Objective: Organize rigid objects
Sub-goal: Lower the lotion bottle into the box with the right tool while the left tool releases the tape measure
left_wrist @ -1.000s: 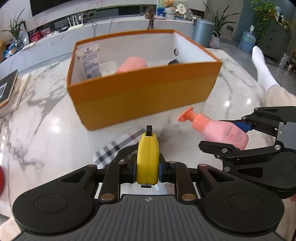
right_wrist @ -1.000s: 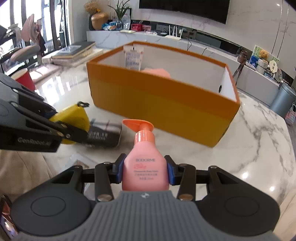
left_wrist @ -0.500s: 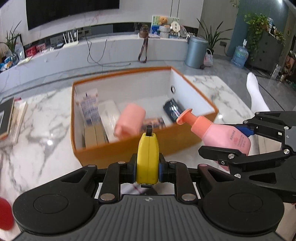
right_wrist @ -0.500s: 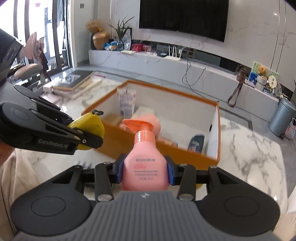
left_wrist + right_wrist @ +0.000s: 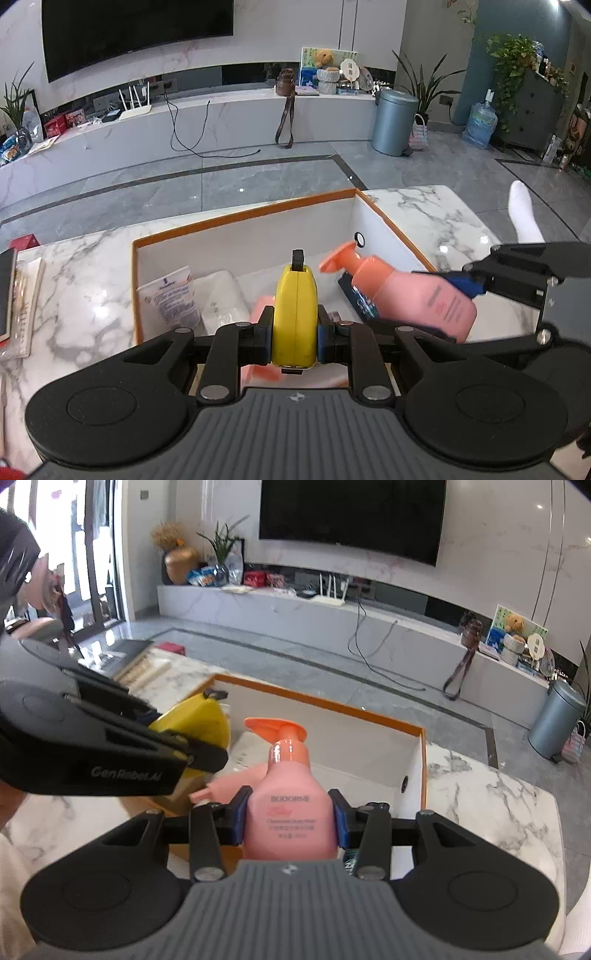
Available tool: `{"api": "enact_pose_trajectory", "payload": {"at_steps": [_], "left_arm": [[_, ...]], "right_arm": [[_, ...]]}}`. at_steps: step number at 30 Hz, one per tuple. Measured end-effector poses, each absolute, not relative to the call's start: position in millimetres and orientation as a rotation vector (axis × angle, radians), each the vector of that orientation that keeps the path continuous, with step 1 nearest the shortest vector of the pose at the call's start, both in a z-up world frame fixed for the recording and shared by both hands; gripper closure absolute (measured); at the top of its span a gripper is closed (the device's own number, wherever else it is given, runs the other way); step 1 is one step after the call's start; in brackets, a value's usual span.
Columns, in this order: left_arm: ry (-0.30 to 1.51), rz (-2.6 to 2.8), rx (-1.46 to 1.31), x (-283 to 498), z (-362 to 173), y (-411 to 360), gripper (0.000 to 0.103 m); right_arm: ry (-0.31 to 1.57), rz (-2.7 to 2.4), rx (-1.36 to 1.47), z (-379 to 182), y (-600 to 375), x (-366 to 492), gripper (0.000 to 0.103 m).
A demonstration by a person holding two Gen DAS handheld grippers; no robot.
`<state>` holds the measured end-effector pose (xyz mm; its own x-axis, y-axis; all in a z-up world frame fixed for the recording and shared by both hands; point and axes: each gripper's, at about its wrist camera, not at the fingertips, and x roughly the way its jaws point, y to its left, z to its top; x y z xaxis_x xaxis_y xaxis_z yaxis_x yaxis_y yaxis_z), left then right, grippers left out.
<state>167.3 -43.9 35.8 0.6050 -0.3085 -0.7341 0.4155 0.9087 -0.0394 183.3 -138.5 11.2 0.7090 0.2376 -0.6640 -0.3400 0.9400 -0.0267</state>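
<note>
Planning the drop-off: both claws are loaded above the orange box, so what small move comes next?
Probably lower the right claw with its pink pump bottle toward the bare white floor at the orange box's right end; the left claw clamps the yellow tape measure above a crowded patch.

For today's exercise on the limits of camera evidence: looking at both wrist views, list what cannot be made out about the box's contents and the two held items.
- Left wrist view: the yellow tape measure and left gripper hide the box floor behind them.
- Left wrist view: the pink pump bottle covers most of a dark flat item; its label is motion-blurred.
- Right wrist view: the bottle's small lower print is unreadable; the right gripper hides the near box wall.
</note>
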Motion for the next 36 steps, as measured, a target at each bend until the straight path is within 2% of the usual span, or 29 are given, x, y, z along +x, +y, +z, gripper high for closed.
{"api": "enact_pose_trajectory", "payload": {"at_steps": [17, 36], "left_arm": [[0.900, -0.393, 0.125, 238.5, -21.9, -71.2, 0.080], [0.949, -0.388, 0.148, 263.4, -47.8, -87.2, 0.081]], "right_arm": [[0.902, 0.265, -0.160, -65.5, -151.6, 263.3, 0.059], [0.911, 0.195, -0.226, -79.2, -140.4, 282.0, 0.061]]}}
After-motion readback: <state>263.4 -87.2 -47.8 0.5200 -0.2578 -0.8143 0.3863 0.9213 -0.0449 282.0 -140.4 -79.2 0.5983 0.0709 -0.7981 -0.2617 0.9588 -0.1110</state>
